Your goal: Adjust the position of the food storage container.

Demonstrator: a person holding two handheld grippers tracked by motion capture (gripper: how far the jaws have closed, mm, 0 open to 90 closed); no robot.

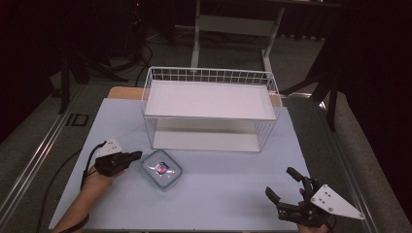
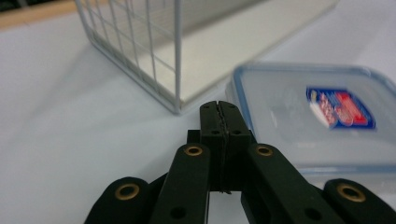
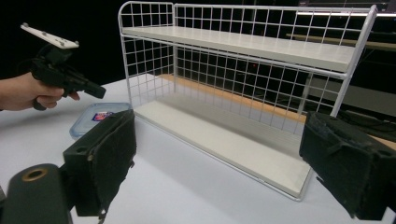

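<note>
High view shows our left gripper (image 1: pixel 135 156) with jaws pressed together, holding nothing, just left of the clear box (image 1: pixel 162 169) on the table (image 1: pixel 223 194). It maybe touches it. Our right gripper (image 1: pixel 283 183) waits wide, far away.

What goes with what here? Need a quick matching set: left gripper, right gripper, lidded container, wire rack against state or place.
Things:
1. left gripper
2. right gripper
3. lidded container
4. wire rack

States or places:
A. at the far side of the table, both shelves bare
B. jaws spread wide, nothing between them
C. jaws pressed together, empty, tips beside the container's edge
D. flat on the table in front of the rack, blue-rimmed lid with a red and blue label

Pairs: 1-C, 2-B, 3-D, 4-A
</note>
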